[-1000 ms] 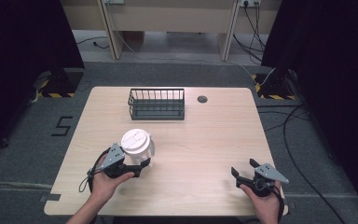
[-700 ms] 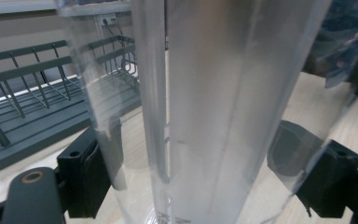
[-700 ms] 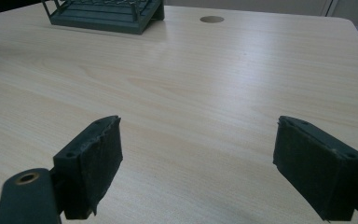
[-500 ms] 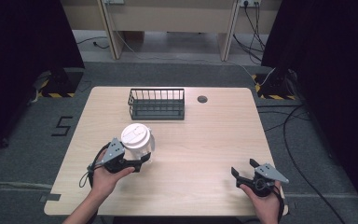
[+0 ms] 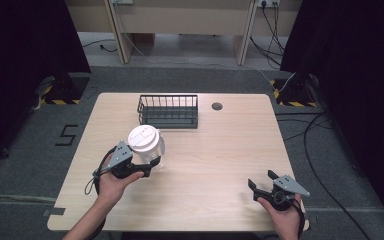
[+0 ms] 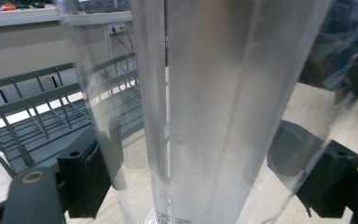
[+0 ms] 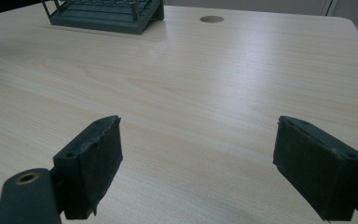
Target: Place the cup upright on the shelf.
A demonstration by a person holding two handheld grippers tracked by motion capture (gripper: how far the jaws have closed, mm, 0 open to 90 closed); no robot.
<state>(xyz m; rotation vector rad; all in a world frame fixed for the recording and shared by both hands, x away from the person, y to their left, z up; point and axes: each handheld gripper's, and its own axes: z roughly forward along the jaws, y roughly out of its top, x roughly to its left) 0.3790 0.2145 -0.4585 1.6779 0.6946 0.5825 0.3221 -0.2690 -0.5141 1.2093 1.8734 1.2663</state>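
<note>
A clear plastic cup (image 5: 146, 148) with a white lid is held in my left gripper (image 5: 150, 159), left of the table's middle and just in front of the basket. In the left gripper view the cup's see-through wall (image 6: 214, 116) stands upright between the two black jaws, and the left gripper (image 6: 200, 179) is shut on it. A dark wire basket (image 5: 168, 120) sits at the back of the table, with nothing visible in it. My right gripper (image 5: 261, 180) rests near the front right corner, open, with bare wood between its jaws (image 7: 198, 163).
The light wooden table (image 5: 230, 150) has a round cable hole (image 5: 217, 106) right of the basket. The basket (image 7: 102, 16) and the hole (image 7: 211, 19) lie far ahead in the right gripper view. Basket wires (image 6: 32, 107) stand close behind the cup. Cables run over the floor at the right.
My left gripper has carried the cup away from the person, toward the basket, and seemingly a little higher. The right gripper has stayed where it was.
</note>
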